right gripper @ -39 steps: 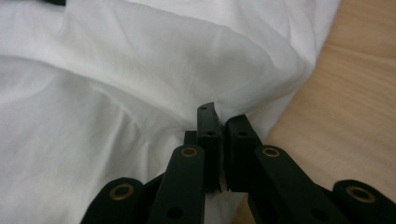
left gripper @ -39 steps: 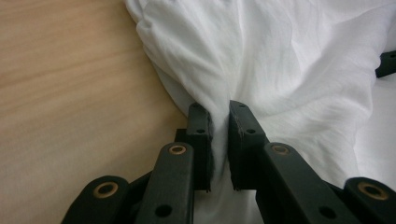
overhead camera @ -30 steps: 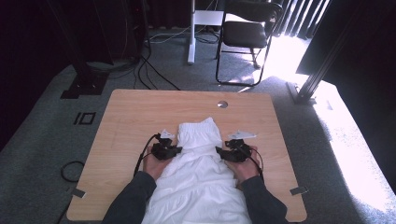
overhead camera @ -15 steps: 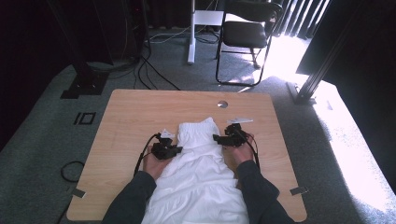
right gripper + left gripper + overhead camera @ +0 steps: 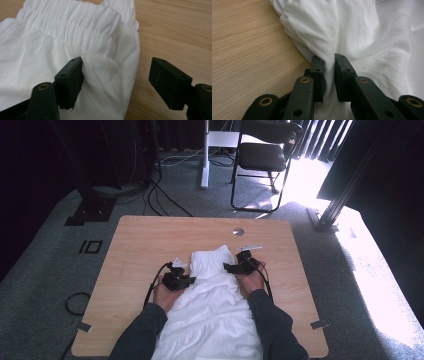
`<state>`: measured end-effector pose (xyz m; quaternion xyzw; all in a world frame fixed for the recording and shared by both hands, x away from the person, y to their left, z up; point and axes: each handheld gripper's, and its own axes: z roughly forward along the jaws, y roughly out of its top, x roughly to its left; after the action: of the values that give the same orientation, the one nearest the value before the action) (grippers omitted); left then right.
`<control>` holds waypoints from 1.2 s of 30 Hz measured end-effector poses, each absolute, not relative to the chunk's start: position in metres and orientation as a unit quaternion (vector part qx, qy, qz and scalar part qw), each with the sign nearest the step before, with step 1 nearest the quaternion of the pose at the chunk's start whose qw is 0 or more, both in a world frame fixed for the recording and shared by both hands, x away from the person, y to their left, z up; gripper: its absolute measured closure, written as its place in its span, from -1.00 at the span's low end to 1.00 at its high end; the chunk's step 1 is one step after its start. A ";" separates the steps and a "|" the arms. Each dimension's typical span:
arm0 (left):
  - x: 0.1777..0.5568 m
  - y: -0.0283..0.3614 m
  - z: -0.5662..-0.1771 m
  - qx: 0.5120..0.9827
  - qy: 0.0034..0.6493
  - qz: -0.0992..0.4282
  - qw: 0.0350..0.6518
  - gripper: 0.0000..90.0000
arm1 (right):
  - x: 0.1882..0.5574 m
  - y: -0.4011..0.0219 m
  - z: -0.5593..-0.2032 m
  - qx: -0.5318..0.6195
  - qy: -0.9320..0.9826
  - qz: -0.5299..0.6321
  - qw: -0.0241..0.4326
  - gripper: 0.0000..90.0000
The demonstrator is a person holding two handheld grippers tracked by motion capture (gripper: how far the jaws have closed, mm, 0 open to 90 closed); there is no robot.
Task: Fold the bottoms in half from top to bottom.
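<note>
White gathered skirt (image 5: 212, 305) lies flat on the wooden table (image 5: 140, 240), left gripper (image 5: 328, 72) pinching a fold at its edge while right gripper (image 5: 116, 82), jaws just opened wide, straddles the side seam below the waistband (image 5: 75, 22) without pressing it, so closing too shallow may catch only one layer.

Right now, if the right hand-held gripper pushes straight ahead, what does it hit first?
Probably the white garment's side edge below the gathered waistband, which lies between the open right hand-held gripper; depth is unclear.
</note>
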<state>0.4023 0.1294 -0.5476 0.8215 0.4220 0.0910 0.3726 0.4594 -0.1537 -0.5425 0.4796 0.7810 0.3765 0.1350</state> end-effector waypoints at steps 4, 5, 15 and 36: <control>0.403 0.129 -0.547 0.825 0.419 0.089 0.368 0.76 | 0.468 -0.149 -0.544 0.454 0.799 0.367 0.146 -0.49; 0.404 0.129 -0.547 0.825 0.419 0.087 0.370 0.76 | 0.471 -0.147 -0.545 0.451 0.801 0.367 0.142 -0.48; 0.413 0.131 -0.545 0.820 0.423 0.078 0.378 0.30 | 0.471 -0.137 -0.548 0.433 0.816 0.360 0.134 0.36; 0.465 0.125 -0.544 0.807 0.447 0.044 0.384 0.26 | 0.472 -0.137 -0.546 0.455 0.809 0.353 0.119 0.81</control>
<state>0.4648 0.1251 -0.5440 0.8067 0.4471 0.0439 0.3840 0.4720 -0.1367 -0.5458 0.4549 0.8090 0.3527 0.1193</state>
